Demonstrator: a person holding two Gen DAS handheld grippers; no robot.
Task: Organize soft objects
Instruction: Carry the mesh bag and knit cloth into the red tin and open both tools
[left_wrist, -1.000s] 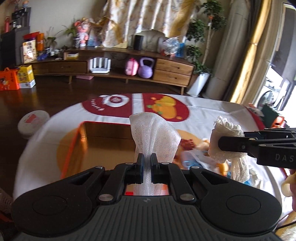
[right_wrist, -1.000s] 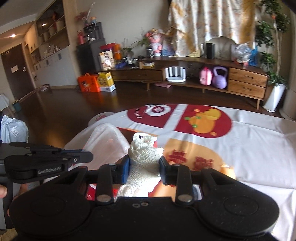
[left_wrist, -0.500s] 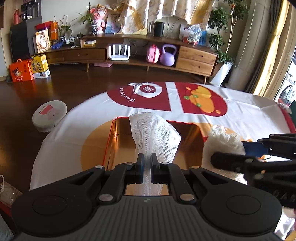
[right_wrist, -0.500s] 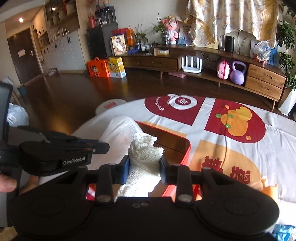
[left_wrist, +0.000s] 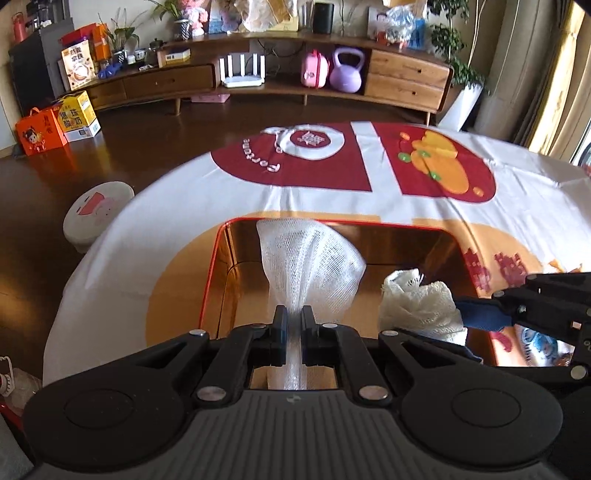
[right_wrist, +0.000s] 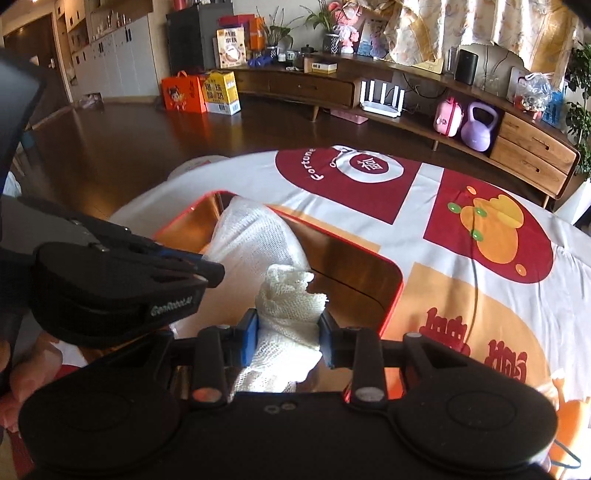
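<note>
My left gripper (left_wrist: 293, 325) is shut on a thin white mesh cloth (left_wrist: 310, 269) that fans out above the jaws, over the gold tin with a red rim (left_wrist: 214, 266). My right gripper (right_wrist: 288, 332) is shut on a bunched cream knitted cloth (right_wrist: 288, 299), also over the tin (right_wrist: 395, 291). In the left wrist view the cream cloth (left_wrist: 417, 299) and the right gripper (left_wrist: 480, 317) hang at the right, over the tin's right half. In the right wrist view the mesh cloth (right_wrist: 255, 236) and the left gripper (right_wrist: 218, 271) sit to the left.
The tin rests on a round table under a white, red and orange cloth (left_wrist: 369, 162). Beyond the table edge lie a dark wooden floor, a white round stool (left_wrist: 98, 218) and a long low cabinet (left_wrist: 280, 81). A hand (right_wrist: 22, 373) holds the left gripper.
Both grippers came down and forward with their cloths, from above and short of the tin to over its inside. The tin now looks larger and nearer in both views.
</note>
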